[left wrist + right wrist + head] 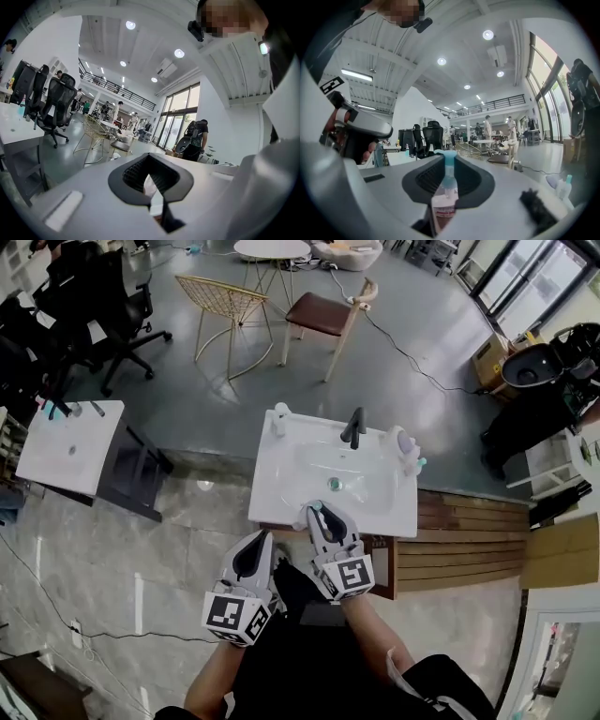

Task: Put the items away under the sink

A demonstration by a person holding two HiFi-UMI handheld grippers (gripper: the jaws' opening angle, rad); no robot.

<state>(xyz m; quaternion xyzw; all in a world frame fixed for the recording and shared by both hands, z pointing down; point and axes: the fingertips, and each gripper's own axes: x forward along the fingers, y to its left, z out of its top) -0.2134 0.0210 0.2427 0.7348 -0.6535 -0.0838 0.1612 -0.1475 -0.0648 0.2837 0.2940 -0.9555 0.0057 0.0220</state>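
Head view: left tool [258, 542] & right tool [323, 514] at sink [281, 507] front edge; cupboard below not visible, so going down blind could hit the rim.
Left gripper view: left tool pinches a thin white item [150, 185], can't ID; may slip.
Right gripper view: right tool clamps bottle [443, 201], cap past the tips; a bump could lever it out.

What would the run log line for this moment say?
right gripper: shut on pump bottle, at sink front edge | left gripper: shut on white item, kind unclear
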